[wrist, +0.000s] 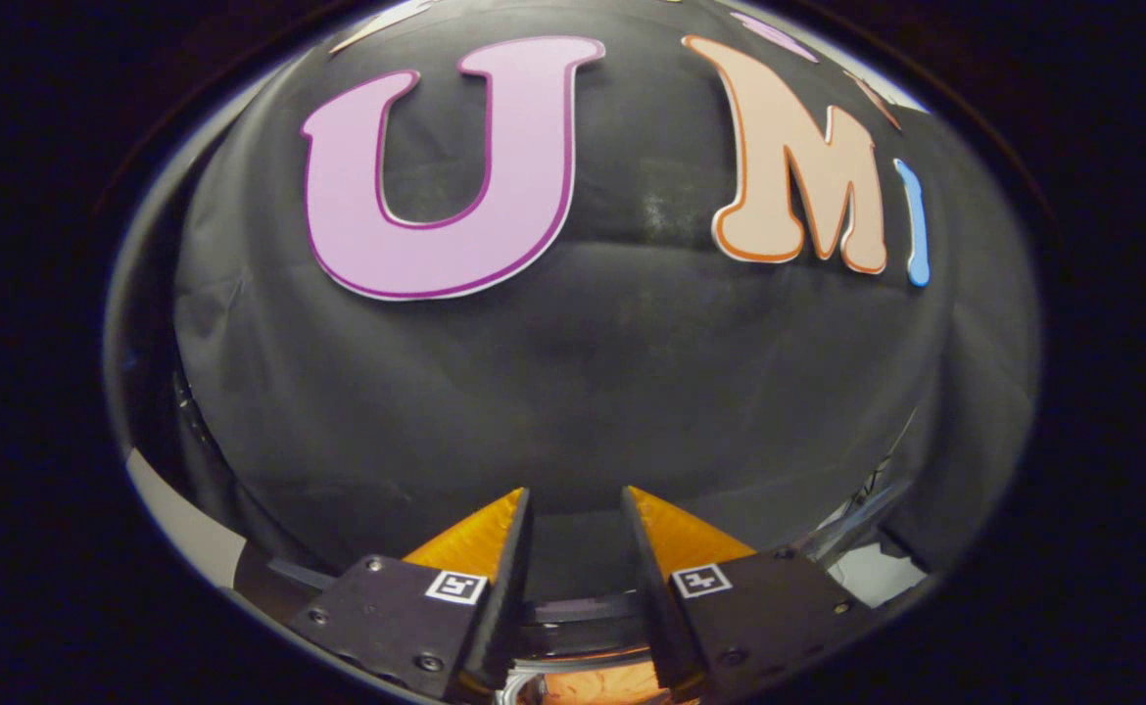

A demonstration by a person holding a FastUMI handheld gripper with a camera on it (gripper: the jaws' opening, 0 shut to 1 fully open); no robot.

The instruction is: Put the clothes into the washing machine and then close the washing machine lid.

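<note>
Washing machine [573, 627]: just a sliver visible, low down between and below the fingers. Dark curved rim band runs across behind the finger bases; under it an orange-pink patch [597, 682] sits in the gap between the fingers. Could be clothes in the drum, can't confirm from this angle. Lid not identifiable, so can't tell if it's up or down.

Gripper [575, 504]: fingers apart, clear gap between the tips, nothing held between them. Each finger [495, 548] carries a small square marker tag [455, 587] on its base block. Tips point at the booth wall, not down into the machine.

Black cloth wall [573, 392]: straight ahead beyond the fingers, takes up most of the view, some wrinkles and a horizontal fold line across the middle.

Edges: pale strip [186, 529] off to the left of the fingers, below the cloth. White patch [877, 573] to the right of the fingers next to some thin dark rods or cables, too small to identify.
</note>
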